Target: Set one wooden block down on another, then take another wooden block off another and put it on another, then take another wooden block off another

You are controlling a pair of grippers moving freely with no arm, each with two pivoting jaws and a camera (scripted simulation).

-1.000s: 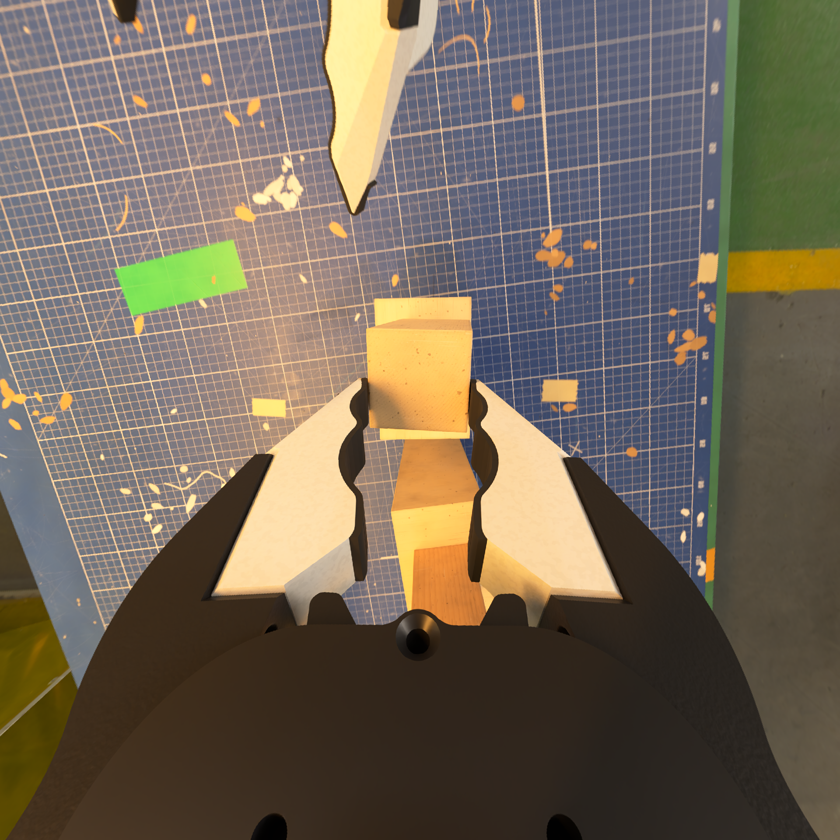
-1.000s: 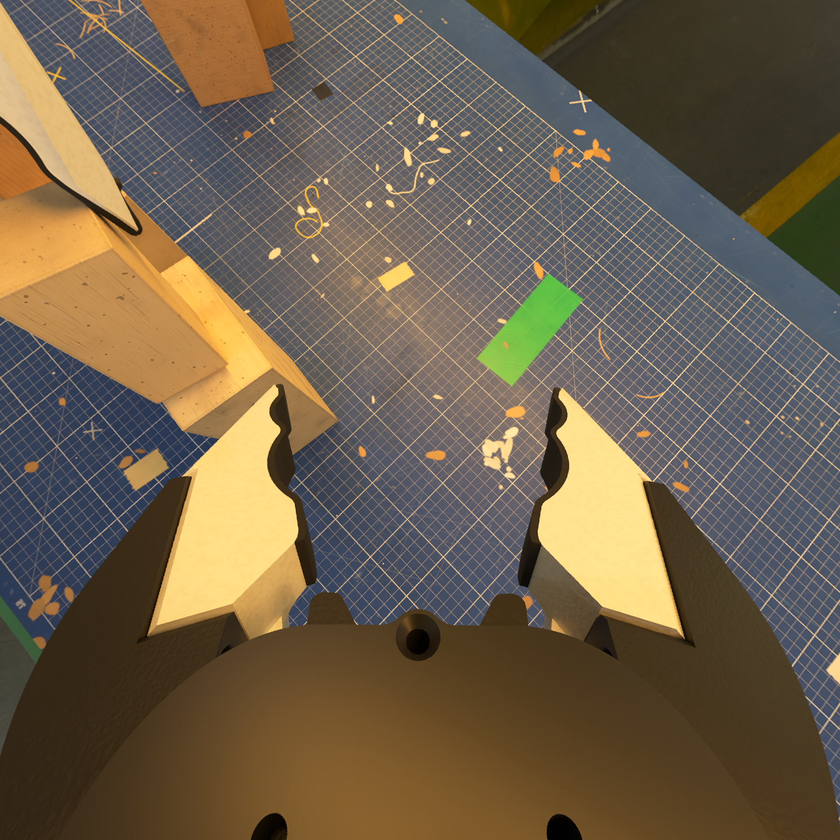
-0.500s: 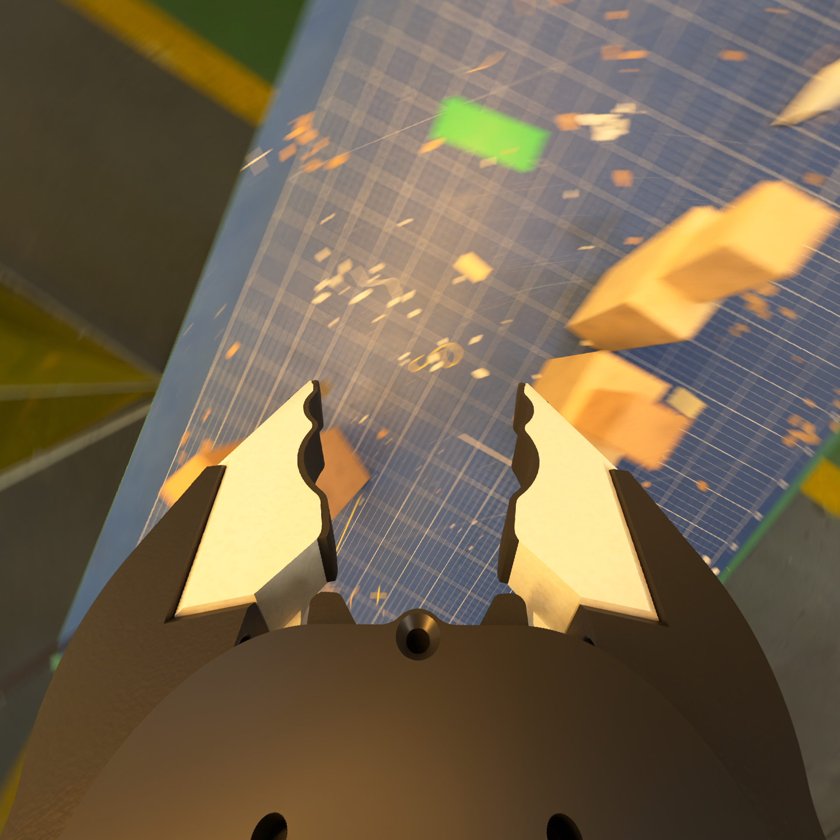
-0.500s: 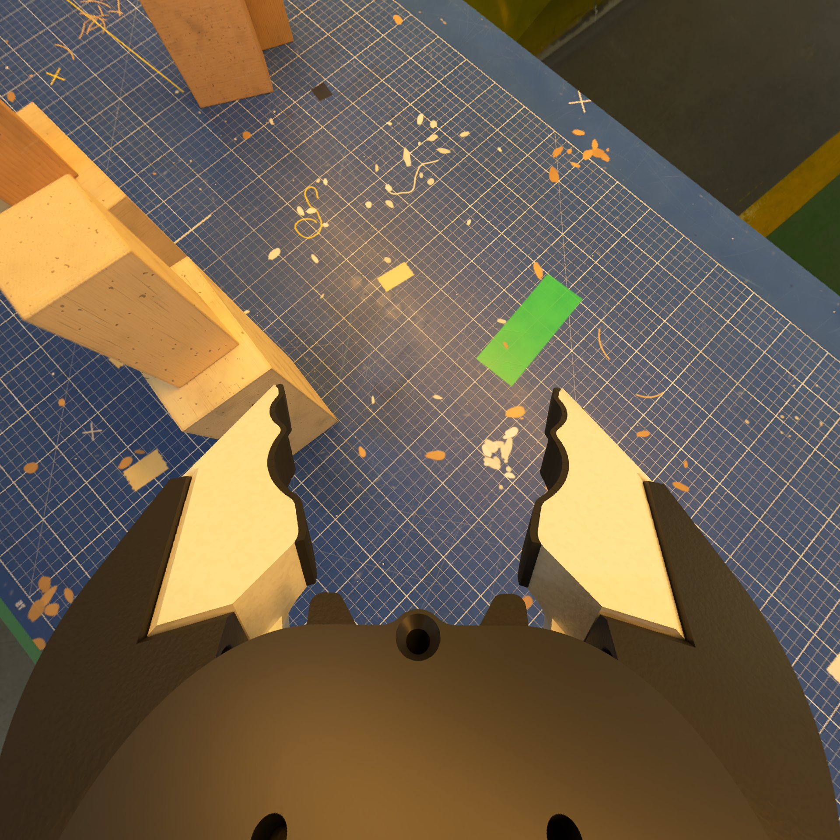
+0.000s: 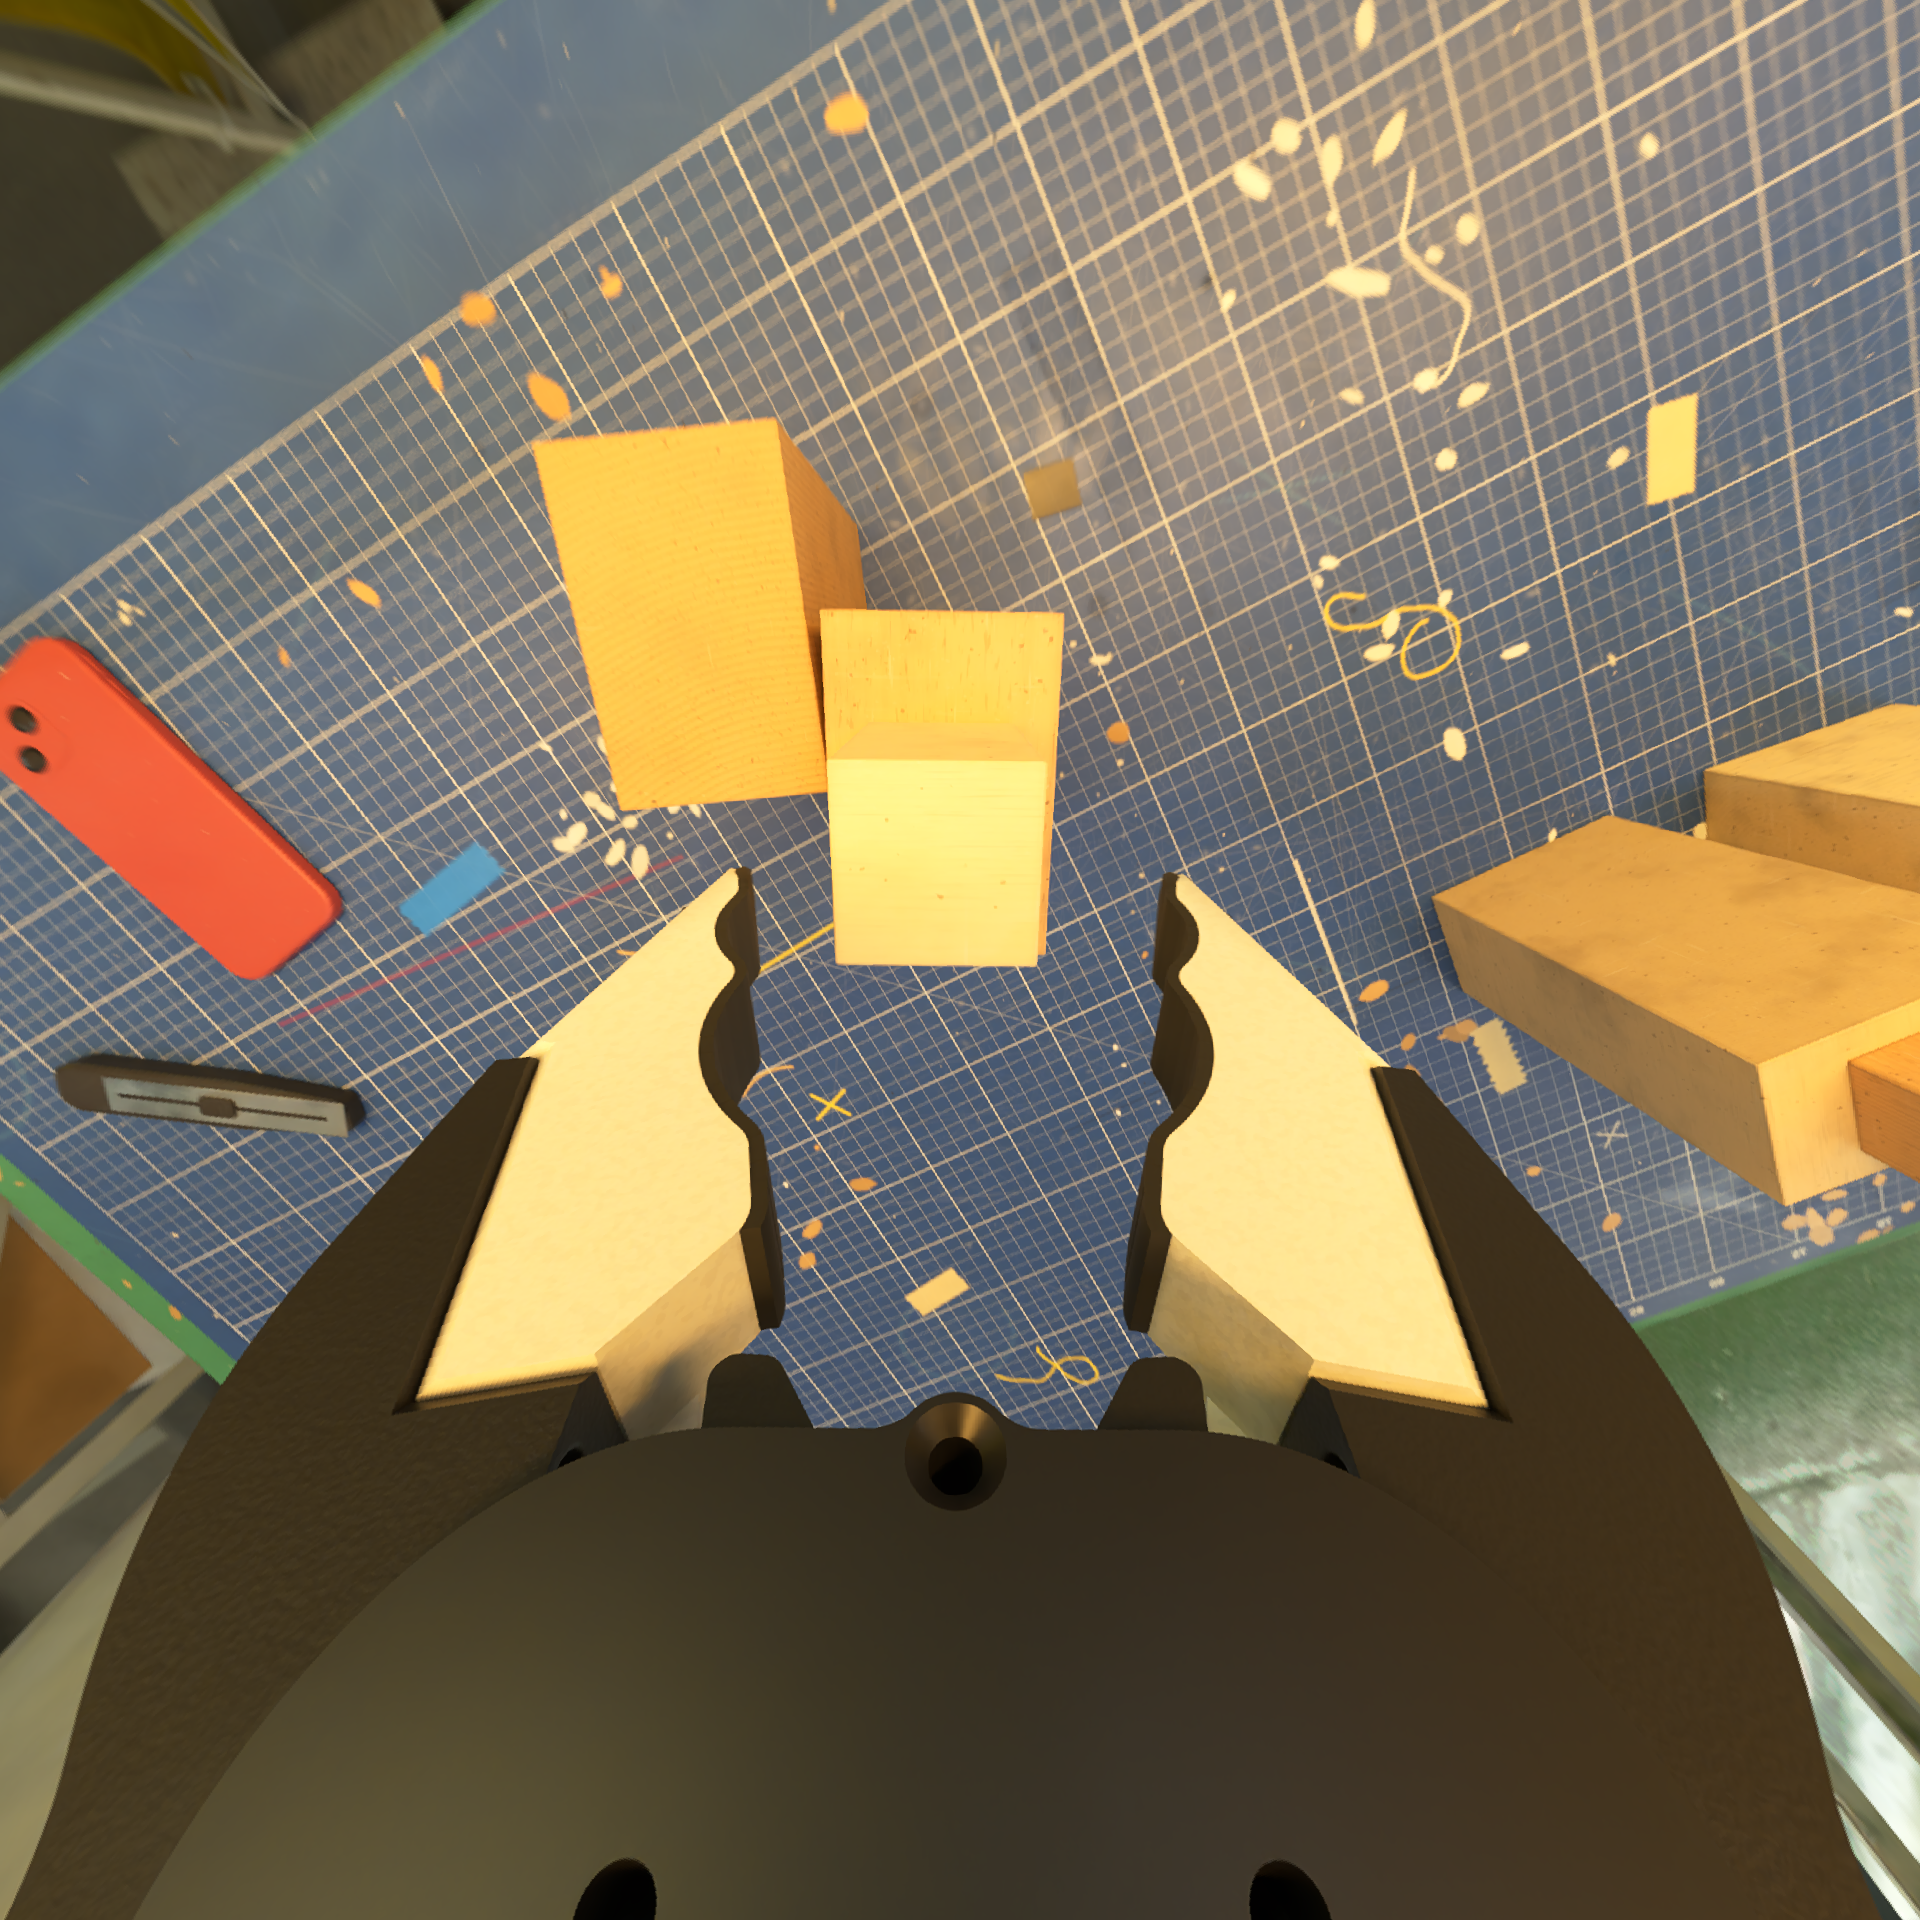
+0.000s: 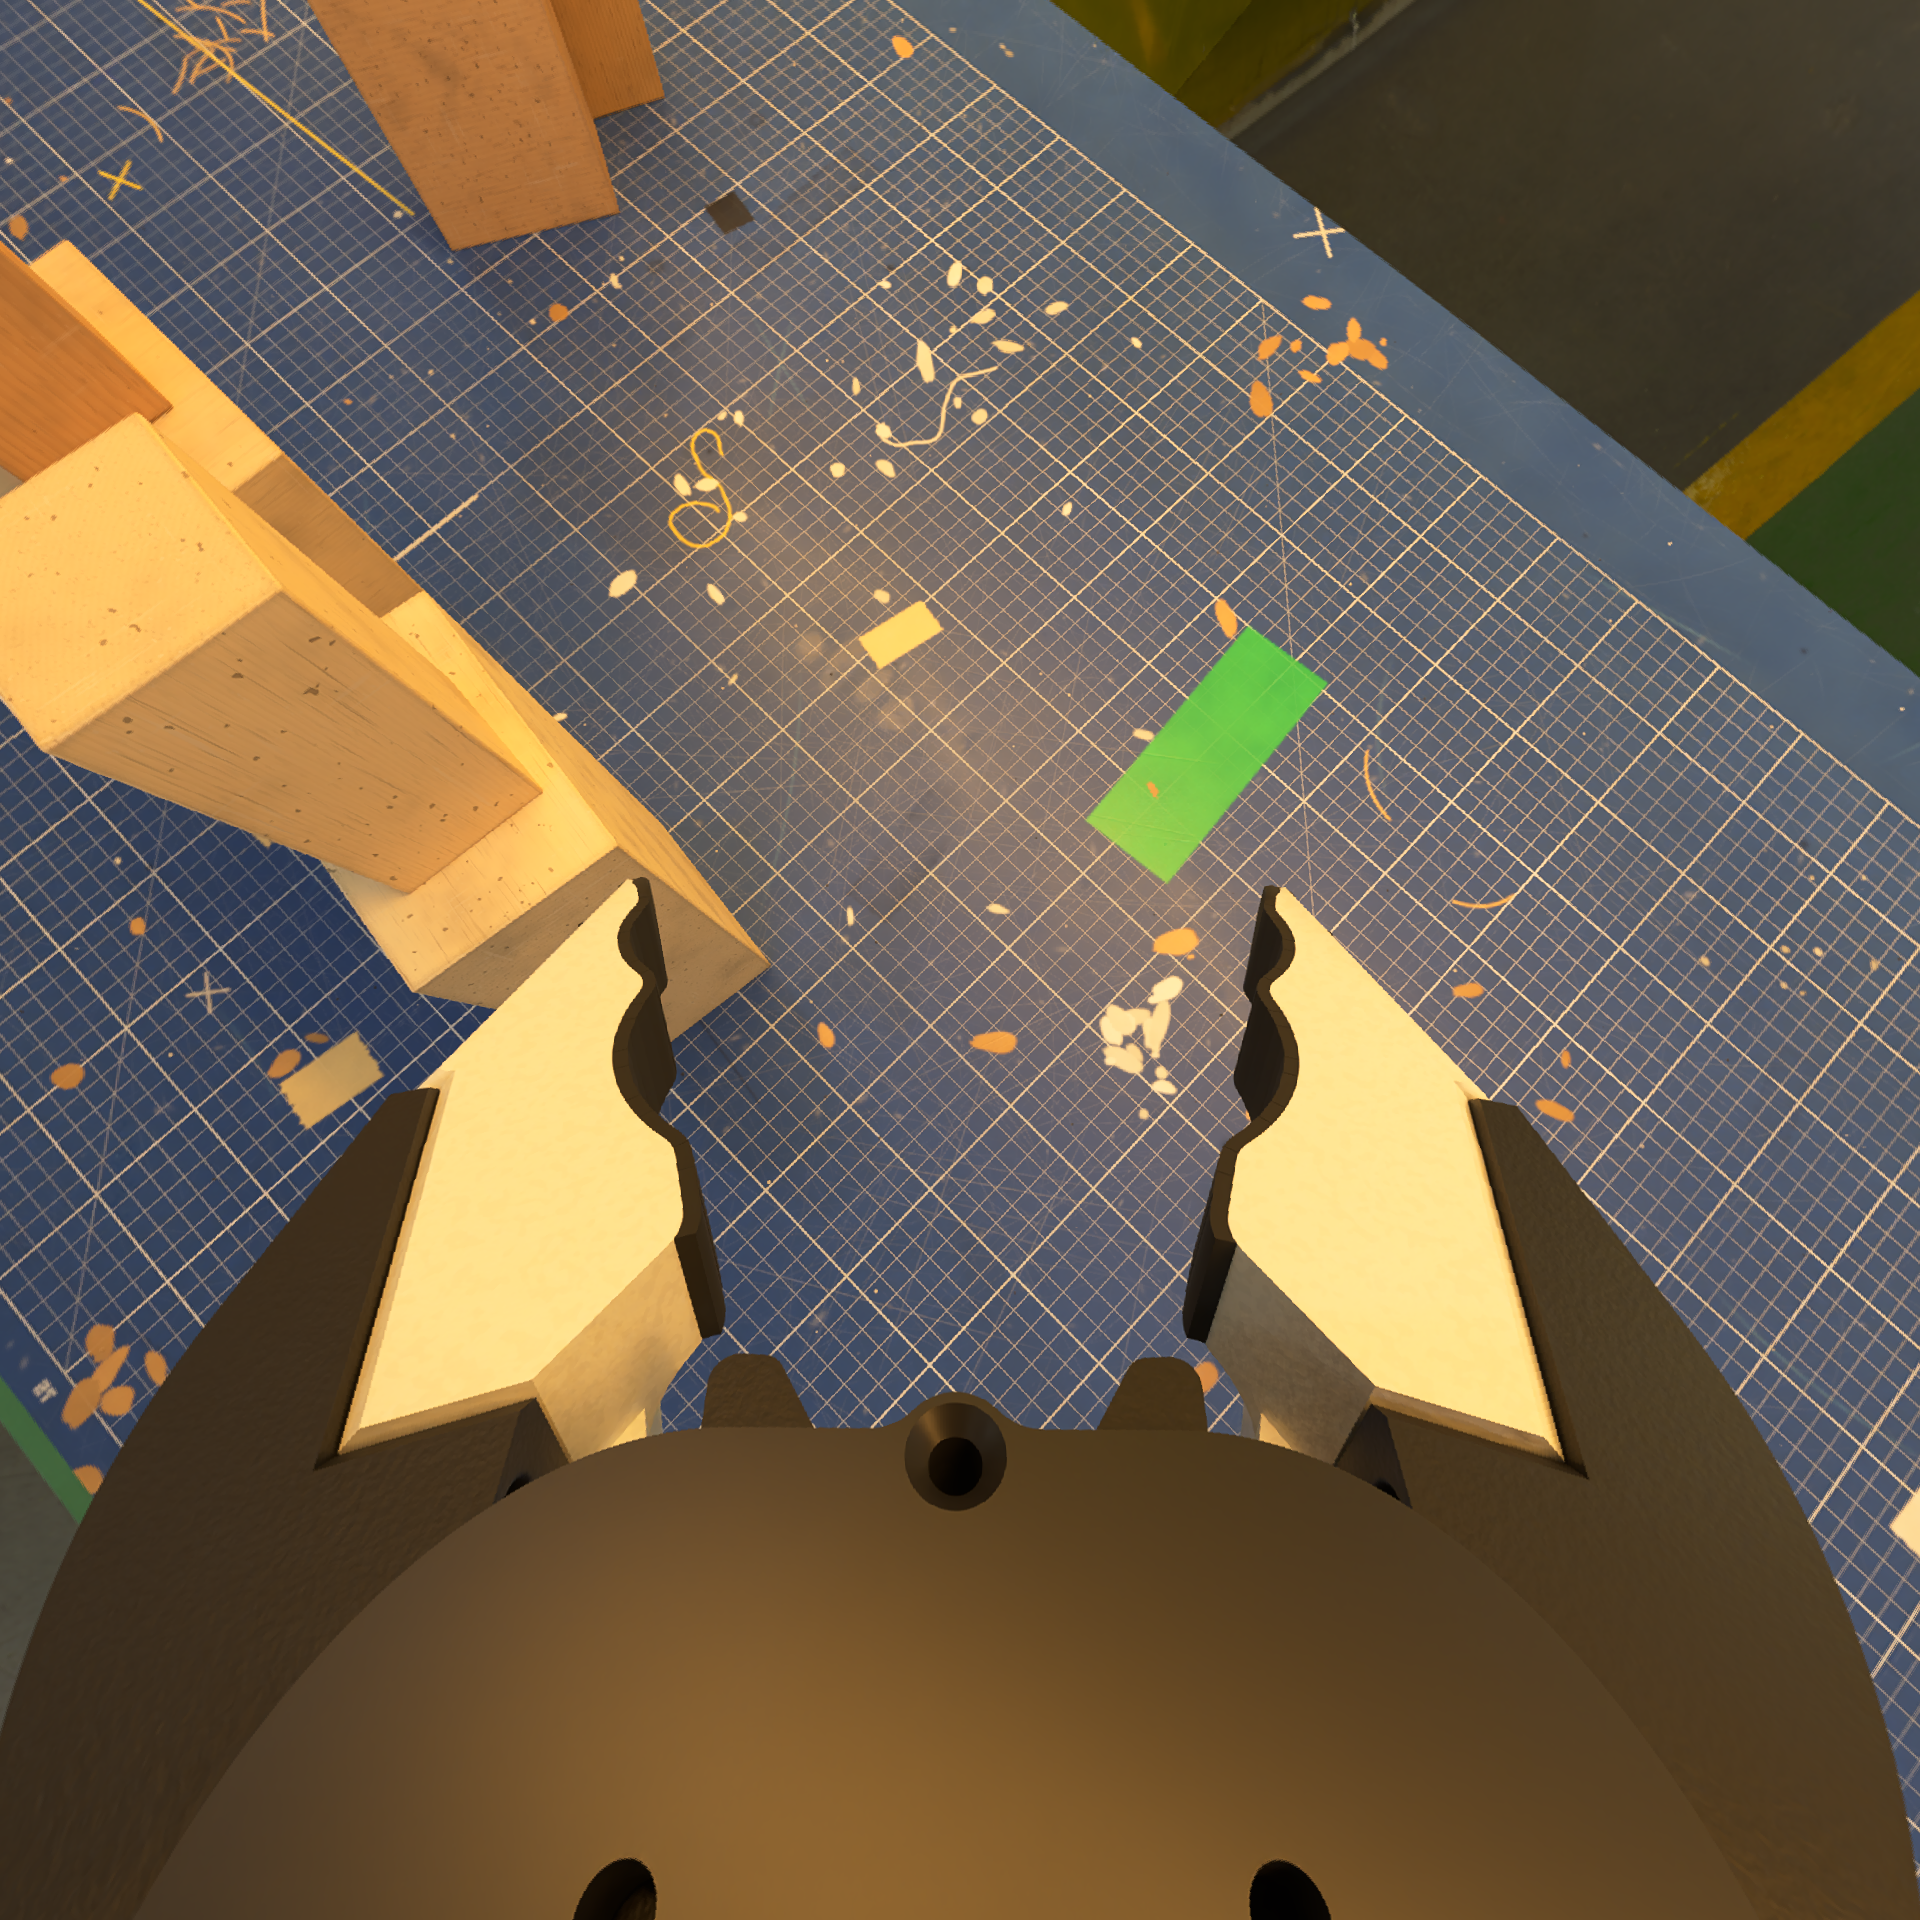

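Left gripper (image 5: 954, 883) has its fingers spread wide with nothing between them, hanging above the blue gridded counter (image 5: 1195, 312). Just ahead of the fingertips there's a pale wooden block (image 5: 938, 844), standing upright on the mat, and it lines up pretty much with the gap between the fingers. Behind it and a bit to the left is a bigger orange-toned block (image 5: 691, 613), also upright, sitting right beside it; can't really tell if the two touch. Off to the right there's a long flat block (image 5: 1683, 987) with another block (image 5: 1829, 790) beside or on top of it, hard to say which from here. Over on the left of the counter: a red phone (image 5: 156, 810), a scrap of blue tape (image 5: 449, 886) and a dark utility knife (image 5: 208, 1099).

Right gripper (image 6: 951, 904) is the same deal, fingers spread apart and empty, hovering over bare mat with a strip of green tape (image 6: 1205, 753) ahead of it. In that view the stack is on the left: a pale top block (image 6: 239, 665) lying across a longer lower block (image 6: 582, 883), whose near end is partly hidden by the left finger (image 6: 540, 1143). A tan block (image 6: 478, 114) stands at the far top edge.
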